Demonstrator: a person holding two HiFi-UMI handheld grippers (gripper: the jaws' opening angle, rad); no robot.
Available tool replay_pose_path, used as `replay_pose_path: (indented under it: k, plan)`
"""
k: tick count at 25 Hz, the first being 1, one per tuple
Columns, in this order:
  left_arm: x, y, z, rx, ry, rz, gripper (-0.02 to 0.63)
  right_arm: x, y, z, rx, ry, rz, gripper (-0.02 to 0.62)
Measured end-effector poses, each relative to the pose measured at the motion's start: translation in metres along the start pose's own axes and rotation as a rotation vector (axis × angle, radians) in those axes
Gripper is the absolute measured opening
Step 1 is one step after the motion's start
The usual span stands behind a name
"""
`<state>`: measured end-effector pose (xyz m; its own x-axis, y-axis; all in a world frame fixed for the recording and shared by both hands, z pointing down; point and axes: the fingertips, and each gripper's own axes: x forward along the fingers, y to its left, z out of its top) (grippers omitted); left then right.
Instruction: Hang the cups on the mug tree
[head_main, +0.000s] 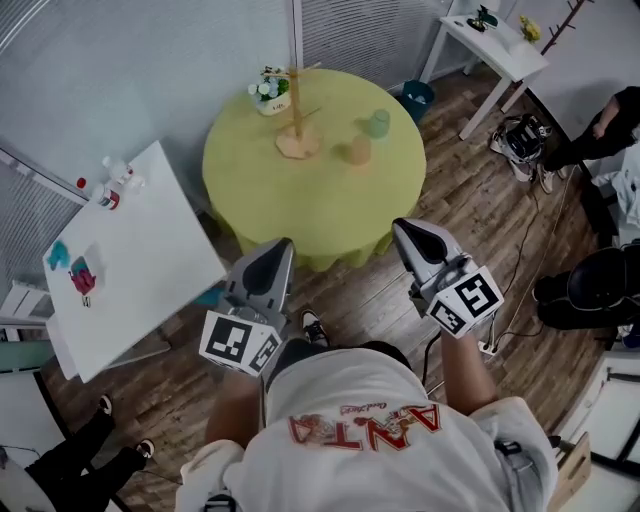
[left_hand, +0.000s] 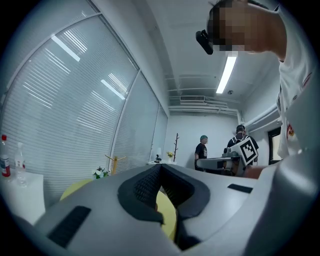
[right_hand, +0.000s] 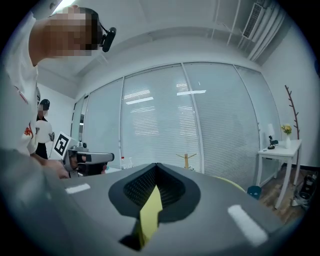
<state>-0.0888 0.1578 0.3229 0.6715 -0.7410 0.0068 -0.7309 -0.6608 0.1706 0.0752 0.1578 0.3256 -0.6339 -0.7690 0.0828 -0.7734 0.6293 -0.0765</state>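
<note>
A wooden mug tree (head_main: 297, 120) stands bare at the far side of the round yellow-green table (head_main: 300, 215). To its right on the cloth sit a green cup (head_main: 377, 123) and a tan cup (head_main: 359, 151). My left gripper (head_main: 283, 244) and right gripper (head_main: 400, 226) are held close to my body, short of the table's near edge, both pointing toward it. Each is shut with nothing between its fingers. The mug tree (left_hand: 115, 162) shows small in the left gripper view, and the mug tree (right_hand: 186, 160) appears far off in the right gripper view.
A flower pot (head_main: 271, 95) stands just left of the tree. A white table (head_main: 140, 260) with bottles (head_main: 112, 185) is at the left, a white side table (head_main: 500, 42) and a teal bin (head_main: 417, 98) at the back right. People (head_main: 600, 130) and cables occupy the right.
</note>
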Motion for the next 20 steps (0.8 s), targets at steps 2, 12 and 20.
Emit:
replay_pose_path:
  k: [2,12,20]
  plan:
    - [0.002,0.021,-0.002,-0.012,0.003,0.001,0.009,0.019,0.001,0.001,-0.004,0.007,-0.004,0.000]
    - [0.026,0.073,-0.005,-0.057,0.003,-0.008,0.009,0.073,-0.015,-0.002,-0.011,0.050,-0.018,0.000]
    - [0.065,0.098,-0.004,-0.034,0.014,0.037,0.008,0.110,-0.059,-0.006,0.008,0.039,0.017,0.000]
